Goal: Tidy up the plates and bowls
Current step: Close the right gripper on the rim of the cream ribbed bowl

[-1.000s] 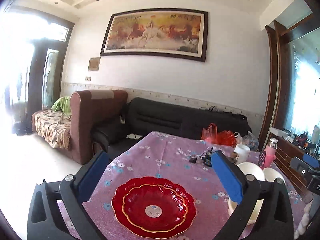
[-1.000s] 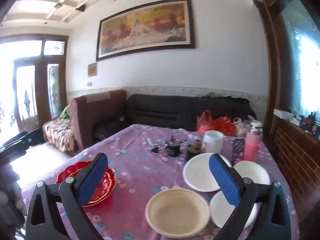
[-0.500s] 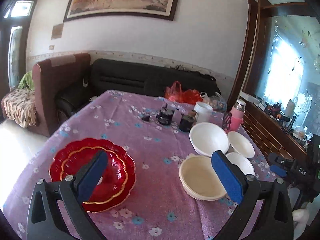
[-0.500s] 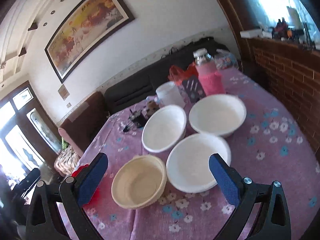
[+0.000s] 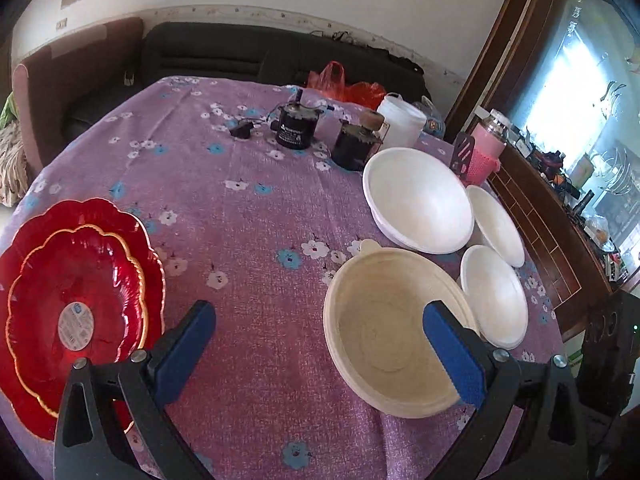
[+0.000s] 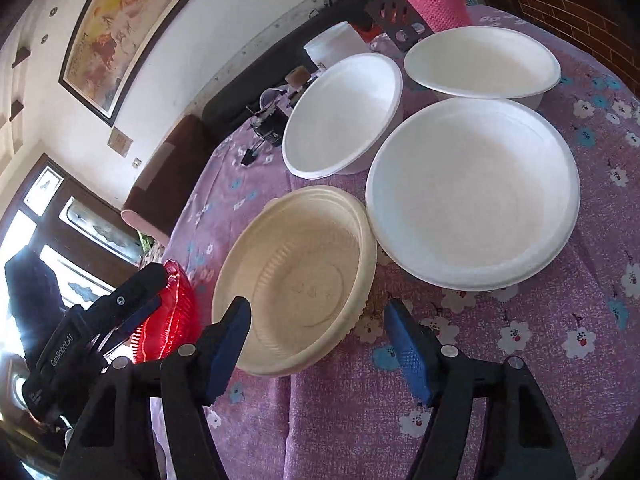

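A cream bowl sits near the table's front edge. Three white bowls stand behind it: a large one, a middle one and a near one. Two stacked red scalloped plates lie at the left. My left gripper is open and empty above the cloth between the red plates and the cream bowl. My right gripper is open and empty, just before the cream bowl's near rim. The left gripper's body shows over the red plates.
A purple flowered cloth covers the table. At the back stand two small dark motors, a white cup, a pink bottle and a red bag. A dark sofa lies behind.
Both grippers have tilted down and moved closer to the table. The left view swung right from the red plates toward the cream bowl. The right gripper closed in on the cream bowl.
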`<move>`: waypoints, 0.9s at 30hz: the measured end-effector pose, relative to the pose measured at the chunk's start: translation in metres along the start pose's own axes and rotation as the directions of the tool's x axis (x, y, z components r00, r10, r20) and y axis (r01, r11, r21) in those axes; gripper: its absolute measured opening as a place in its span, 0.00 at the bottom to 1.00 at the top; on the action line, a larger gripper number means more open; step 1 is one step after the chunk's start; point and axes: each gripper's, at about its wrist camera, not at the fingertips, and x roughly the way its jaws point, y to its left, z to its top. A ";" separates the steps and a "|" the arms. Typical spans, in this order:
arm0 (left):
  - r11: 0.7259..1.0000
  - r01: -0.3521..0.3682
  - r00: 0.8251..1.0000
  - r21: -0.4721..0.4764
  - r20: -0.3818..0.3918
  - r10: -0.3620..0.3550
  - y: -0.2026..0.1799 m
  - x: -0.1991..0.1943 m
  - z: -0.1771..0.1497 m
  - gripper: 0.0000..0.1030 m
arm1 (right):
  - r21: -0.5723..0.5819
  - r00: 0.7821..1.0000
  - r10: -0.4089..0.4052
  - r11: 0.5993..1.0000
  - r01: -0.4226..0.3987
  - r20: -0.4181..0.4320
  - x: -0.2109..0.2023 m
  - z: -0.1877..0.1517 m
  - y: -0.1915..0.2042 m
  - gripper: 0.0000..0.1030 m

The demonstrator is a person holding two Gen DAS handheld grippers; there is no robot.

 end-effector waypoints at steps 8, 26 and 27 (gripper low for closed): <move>1.000 0.019 0.994 0.010 -0.112 -0.018 0.004 0.051 0.012 0.58 | -0.001 0.999 -0.036 0.999 0.036 0.016 0.017 0.001 -0.001 0.53; 0.999 0.036 0.990 0.038 -0.136 -0.031 -0.012 0.060 -0.004 0.09 | -0.006 0.999 -0.039 0.999 0.039 0.000 0.031 -0.004 -0.008 0.37; 0.998 0.031 0.992 0.049 -0.127 -0.024 -0.013 0.057 -0.004 0.09 | -0.006 0.999 -0.037 0.999 0.037 0.001 0.031 -0.004 -0.008 0.37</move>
